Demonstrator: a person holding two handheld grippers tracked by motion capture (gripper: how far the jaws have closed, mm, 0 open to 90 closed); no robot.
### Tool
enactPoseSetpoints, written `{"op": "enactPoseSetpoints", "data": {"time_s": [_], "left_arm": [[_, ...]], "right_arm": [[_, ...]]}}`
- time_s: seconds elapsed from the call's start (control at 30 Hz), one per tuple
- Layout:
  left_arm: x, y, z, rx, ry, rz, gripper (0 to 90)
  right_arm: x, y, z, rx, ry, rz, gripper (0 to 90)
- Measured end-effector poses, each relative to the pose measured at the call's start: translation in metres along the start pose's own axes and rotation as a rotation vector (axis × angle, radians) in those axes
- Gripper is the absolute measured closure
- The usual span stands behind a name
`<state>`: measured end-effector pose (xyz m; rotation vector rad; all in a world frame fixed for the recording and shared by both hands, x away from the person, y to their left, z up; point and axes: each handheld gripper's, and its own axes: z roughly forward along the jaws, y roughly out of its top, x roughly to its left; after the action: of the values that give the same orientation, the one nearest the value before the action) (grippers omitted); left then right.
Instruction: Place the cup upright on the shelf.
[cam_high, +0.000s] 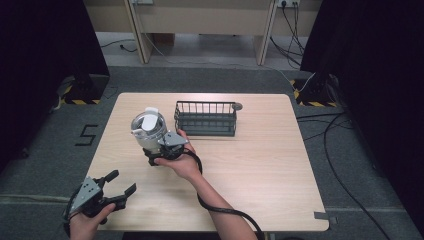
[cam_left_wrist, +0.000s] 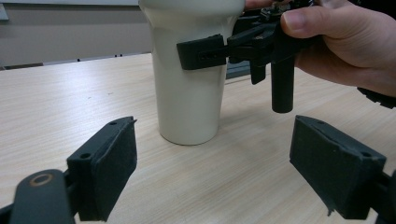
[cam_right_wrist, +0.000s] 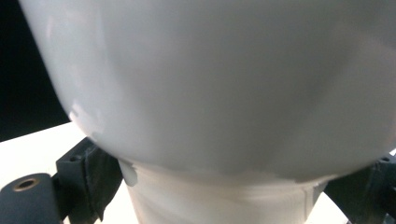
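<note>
White plastic tumbler with lid (cam_high: 148, 129) upright on tabletop (cam_high: 260, 165), clamped by right hand-held gripper (cam_high: 159, 146); left hand-held gripper (cam_high: 118, 192) spread, idle. Black wire basket (cam_high: 205, 119) empty; placement likely pending.

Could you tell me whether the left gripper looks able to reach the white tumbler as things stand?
Probably yes. The left gripper is open and faces the white tumbler across bare table. The right gripper already clamps the tumbler's upper body, so only the lower part looks free.

A black numeral "5" (cam_high: 88, 135) is marked on the grey floor (cam_high: 45, 150) left of the table. Nothing else in any view carries legible writing.
</note>
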<state>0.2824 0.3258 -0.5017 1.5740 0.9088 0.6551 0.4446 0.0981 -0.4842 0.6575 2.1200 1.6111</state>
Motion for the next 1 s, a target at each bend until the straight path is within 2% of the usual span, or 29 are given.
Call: {"op": "enactPoseSetpoints", "data": {"time_s": [0.3,0.9,1.0], "left_arm": [[0.0002,0.0,-0.0002,-0.002,0.0,-0.001,14.4],[0.001,0.0001,-0.0009,-0.002,0.001,-0.001,14.3],[0.001,0.0002,-0.0012,-0.002,0.001,0.0,14.4]], "right_arm": [[0.0009,0.0001,0.0007,-0.006,-0.001,-0.01,10.7],[-0.0019,-0.0026,-0.0004,-0.03,-0.002,0.029,10.8],[-0.002,-0.002,-0.001,-0.038,0.001,0.049,10.8]]}}
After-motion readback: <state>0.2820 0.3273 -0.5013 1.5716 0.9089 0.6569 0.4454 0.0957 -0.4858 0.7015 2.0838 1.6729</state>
